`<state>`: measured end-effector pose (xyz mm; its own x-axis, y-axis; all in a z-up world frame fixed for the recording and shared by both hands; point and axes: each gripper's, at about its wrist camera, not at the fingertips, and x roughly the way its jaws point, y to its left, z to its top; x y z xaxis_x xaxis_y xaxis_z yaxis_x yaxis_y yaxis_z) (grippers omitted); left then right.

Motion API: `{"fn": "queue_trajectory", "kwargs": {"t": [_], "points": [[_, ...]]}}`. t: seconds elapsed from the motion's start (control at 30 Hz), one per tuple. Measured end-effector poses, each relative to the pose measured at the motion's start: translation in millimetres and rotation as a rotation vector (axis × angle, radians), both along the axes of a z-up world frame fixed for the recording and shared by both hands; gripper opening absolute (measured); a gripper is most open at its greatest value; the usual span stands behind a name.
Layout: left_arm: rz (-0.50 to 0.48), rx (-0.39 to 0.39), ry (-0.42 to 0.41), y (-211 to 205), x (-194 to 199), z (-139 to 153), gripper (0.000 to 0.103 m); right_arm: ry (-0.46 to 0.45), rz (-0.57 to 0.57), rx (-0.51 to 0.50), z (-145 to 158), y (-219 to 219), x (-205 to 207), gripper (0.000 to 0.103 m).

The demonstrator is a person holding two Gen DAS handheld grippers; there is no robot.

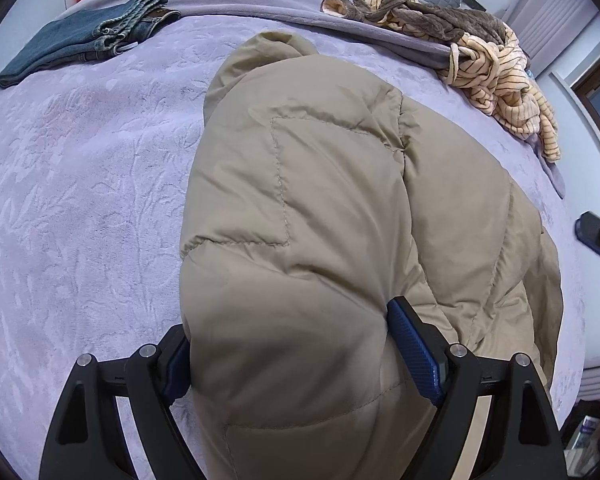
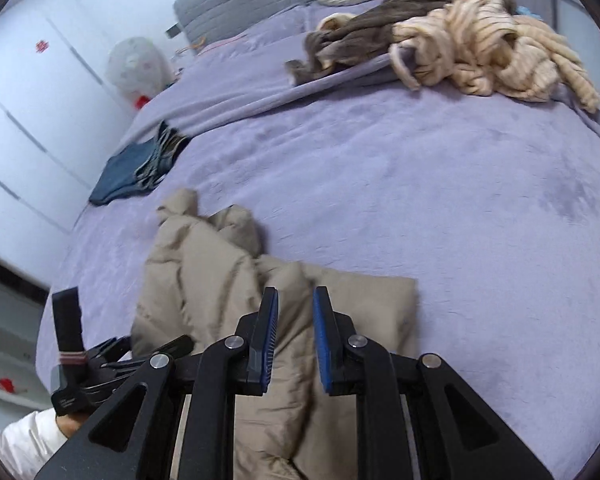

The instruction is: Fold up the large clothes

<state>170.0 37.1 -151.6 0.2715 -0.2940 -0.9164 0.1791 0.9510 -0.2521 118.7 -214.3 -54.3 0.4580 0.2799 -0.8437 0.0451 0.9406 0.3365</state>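
The left gripper (image 1: 290,354) is clamping its wide-spread fingers around the tan puffer jacket (image 1: 340,200) on the bed (image 1: 80,180); the right gripper (image 2: 296,338) is hovering above the jacket, fingers nearly closed, holding nothing.

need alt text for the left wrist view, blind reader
The left hand-held gripper straddles a thick fold of a beige puffer jacket lying on a lavender bedspread, its fingers set wide against the padding. Folded blue jeans lie far left, a crumpled striped garment far right.
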Motion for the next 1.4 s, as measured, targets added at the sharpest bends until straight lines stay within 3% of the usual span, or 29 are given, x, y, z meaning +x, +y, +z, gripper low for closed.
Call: {"fn": "queue_trajectory", "kwargs": {"t": [0.07, 0.17, 0.23, 0.37, 0.53, 0.73, 0.9, 1.07, 1.23, 1.4], "points": [[0.039, 0.026, -0.064, 5.2, 1.2, 18.6, 0.087, 0.04, 0.02, 0.014, -17.1, 15.8, 10.6, 0.02], [0.071, -0.002, -0.173, 13.7, 11.3, 42.4, 0.087, 0.095, 0.002, -0.002, -42.2, 21.4, 21.4, 0.02], [0.066, 0.014, -0.164, 10.5, 29.0, 38.4, 0.087, 0.133, -0.007, -0.025, -60.8, 20.4, 27.2, 0.019], [0.05, 0.032, -0.086, -5.8, 50.0, 3.5, 0.087, 0.189, -0.03, -0.072, -96.0, 12.4, 36.9, 0.016], [0.044, 0.052, -0.085, -17.5, 51.6, -11.8, 0.088, 0.231, -0.058, -0.005, -128.1, -7.3, 42.5, 0.015], [0.031, 0.084, -0.095, -9.3, 36.3, 6.1, 0.088, 0.232, -0.057, 0.034, -100.1, -5.9, 29.5, 0.019], [-0.005, 0.085, -0.11, 6.0, -5.0, 28.3, 0.088, 0.194, -0.008, 0.081, -64.0, 4.1, -8.6, 0.019], [-0.018, 0.086, -0.074, 20.4, -50.7, 29.9, 0.088, 0.172, 0.054, 0.074, -42.2, 24.2, -54.8, 0.019], [-0.007, 0.077, -0.019, 28.8, -81.8, 21.7, 0.089, 0.208, 0.073, 0.054, -44.1, 35.1, -88.6, 0.019], [-0.023, 0.09, 0.0, 28.1, -95.7, 19.1, 0.089, 0.306, 0.048, 0.02, -75.4, 38.0, -110.0, 0.019]]}}
